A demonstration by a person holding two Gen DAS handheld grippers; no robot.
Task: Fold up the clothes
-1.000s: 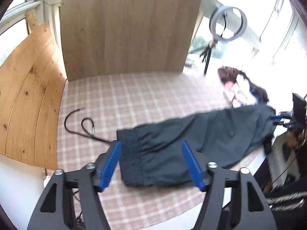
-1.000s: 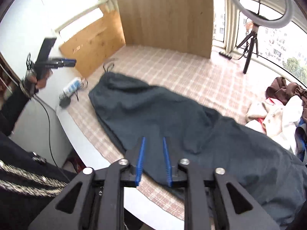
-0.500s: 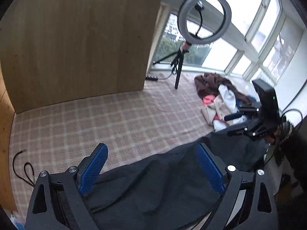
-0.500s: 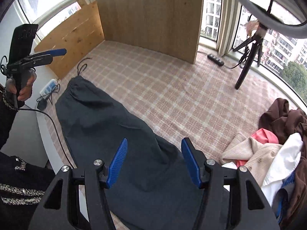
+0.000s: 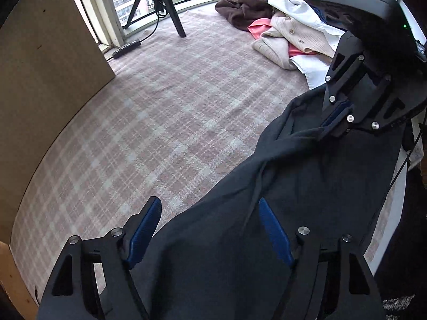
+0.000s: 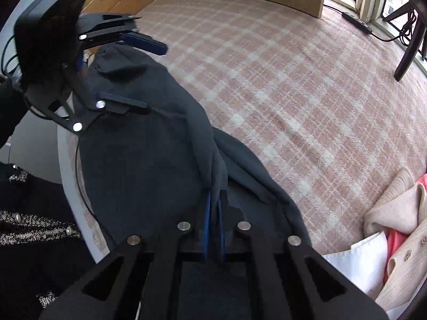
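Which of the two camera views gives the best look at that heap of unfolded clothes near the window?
The left wrist view: the pile of clothes shows almost whole, with brown, white, pink and beige garments on the checked cloth. The right wrist view catches only its edge, a beige buttoned piece with some pink and white, cut off by the frame.

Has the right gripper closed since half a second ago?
Yes. The right gripper, open above the dark garment before, is now shut on a fold of it, near the clothes pile.
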